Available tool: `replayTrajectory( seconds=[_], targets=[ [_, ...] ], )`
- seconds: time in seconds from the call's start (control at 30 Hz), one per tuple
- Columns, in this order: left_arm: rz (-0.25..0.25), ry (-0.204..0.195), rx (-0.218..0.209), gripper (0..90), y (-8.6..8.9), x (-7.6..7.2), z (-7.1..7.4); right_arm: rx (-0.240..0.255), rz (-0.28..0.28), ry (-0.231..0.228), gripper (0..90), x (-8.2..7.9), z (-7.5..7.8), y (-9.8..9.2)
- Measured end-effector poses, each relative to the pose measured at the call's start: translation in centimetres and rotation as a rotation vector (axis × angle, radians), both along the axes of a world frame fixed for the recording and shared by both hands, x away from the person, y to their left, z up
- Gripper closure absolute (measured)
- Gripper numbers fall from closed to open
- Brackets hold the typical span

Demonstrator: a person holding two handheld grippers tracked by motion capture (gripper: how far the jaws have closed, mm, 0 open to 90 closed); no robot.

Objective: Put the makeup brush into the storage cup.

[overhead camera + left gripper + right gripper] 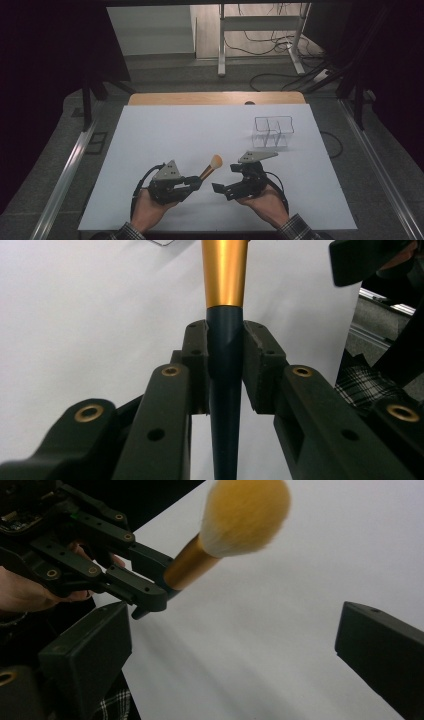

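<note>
The makeup brush [212, 166] is up off the desk, clamped by its dark handle in the left tool [196, 183], and the left gripper view shows it plainly: the two black jaws pinch the navy handle just below the gold ferrule, pads tight on either side. The brush slants up and away from the person, its soft orange-and-white head the highest part, hanging over the white sheet near the middle of the desk's near half. Right beside it sits the right tool [223, 191], jaws spread wide with nothing between them; in the right gripper view the brush head [245, 515] floats above and between those open jaws, not touching either. Both hands come in from the bottom edge, plaid cuffs showing at the wrists. Farther out, to the right and well apart from the brush, a clear wire-edged organiser [273, 132] with upright compartments stands on the sheet, nothing between it and the tools. The white sheet [165, 135] covers nearly the whole desk, with a strip of wooden top [200, 98] bare at the far edge. Beyond that, grey carpet, a white-framed stand's legs [222, 45] and loose black cables [270, 42] on the floor, with dark curtains on both sides. No writing can be read anywhere.
</note>
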State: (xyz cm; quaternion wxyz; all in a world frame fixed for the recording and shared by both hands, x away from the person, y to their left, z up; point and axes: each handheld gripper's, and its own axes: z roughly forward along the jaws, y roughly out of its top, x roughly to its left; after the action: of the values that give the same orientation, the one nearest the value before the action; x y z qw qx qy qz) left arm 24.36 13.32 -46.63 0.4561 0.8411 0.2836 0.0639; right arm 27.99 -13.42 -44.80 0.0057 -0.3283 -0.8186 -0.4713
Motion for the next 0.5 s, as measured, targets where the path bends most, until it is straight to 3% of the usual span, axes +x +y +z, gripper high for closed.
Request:
replayTrajectory(
  seconds=[0.5],
  targets=[
    [-0.035,0.006,-0.029,74.3,-0.64,-0.05,-0.19,0.052,0.003,0.029,24.2,0.36,0.29,1.11]
  ],
)
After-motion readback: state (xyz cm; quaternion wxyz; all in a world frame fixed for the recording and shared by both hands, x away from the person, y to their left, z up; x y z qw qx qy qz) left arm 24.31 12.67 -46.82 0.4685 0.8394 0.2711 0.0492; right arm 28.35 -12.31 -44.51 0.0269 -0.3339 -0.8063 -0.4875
